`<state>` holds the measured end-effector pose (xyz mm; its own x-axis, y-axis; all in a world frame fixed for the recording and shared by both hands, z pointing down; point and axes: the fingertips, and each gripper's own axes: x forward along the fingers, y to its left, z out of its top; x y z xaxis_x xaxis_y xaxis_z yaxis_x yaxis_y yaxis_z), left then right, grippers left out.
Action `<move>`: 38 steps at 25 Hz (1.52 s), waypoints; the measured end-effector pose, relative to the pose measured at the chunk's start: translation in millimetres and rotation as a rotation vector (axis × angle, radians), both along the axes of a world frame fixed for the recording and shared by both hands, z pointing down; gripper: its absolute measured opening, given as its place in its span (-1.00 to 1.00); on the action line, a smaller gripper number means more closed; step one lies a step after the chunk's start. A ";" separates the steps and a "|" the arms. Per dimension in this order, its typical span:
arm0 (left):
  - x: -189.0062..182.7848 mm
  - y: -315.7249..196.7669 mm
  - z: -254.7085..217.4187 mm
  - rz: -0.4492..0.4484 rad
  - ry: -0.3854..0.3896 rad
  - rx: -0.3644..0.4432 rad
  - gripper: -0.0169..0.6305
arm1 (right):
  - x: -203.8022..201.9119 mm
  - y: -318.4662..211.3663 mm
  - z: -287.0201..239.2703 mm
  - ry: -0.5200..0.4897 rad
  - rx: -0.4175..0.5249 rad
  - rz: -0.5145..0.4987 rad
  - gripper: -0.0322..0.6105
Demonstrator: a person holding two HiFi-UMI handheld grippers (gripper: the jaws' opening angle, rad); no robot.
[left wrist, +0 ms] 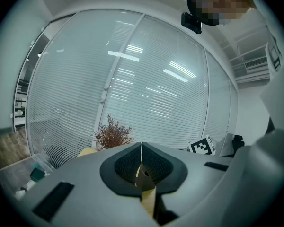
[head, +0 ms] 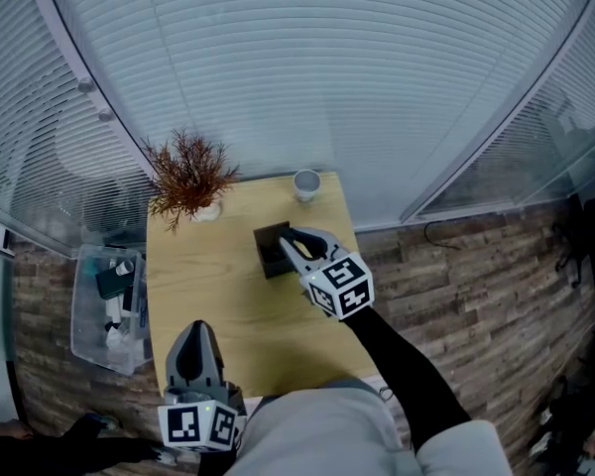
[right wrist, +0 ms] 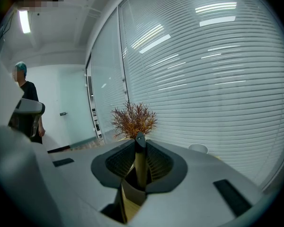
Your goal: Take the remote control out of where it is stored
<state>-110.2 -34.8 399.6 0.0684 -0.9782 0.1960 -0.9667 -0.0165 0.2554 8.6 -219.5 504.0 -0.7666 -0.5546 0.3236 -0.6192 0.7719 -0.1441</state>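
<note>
My right tongs are half closed, pads pressing both sides of a slim dark remote that stands upright between them. It sits at the black holder mid-counter. I can't tell if its bottom end is clear of the holder yet.

My left tongs are closed with nothing in them, hanging over the near edge of the counter.

The remote looks light and stiff, probably smooth plastic, so it could slip. I'd pinch it across the flat faces near the top and pull straight up. The holder looks light too and might come up with it.

The counter is a small pale wood top, flat and bare except for a dried plant and a white cup at the far edge. There are blinds behind, a plank floor, and a clear bin on the floor just left of the counter.
</note>
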 end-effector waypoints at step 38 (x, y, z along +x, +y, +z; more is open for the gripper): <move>2.6 2.0 -0.2 0.006 0.002 0.005 -0.92 | 3.4 2.3 -14.0 -0.024 0.017 0.006 -0.68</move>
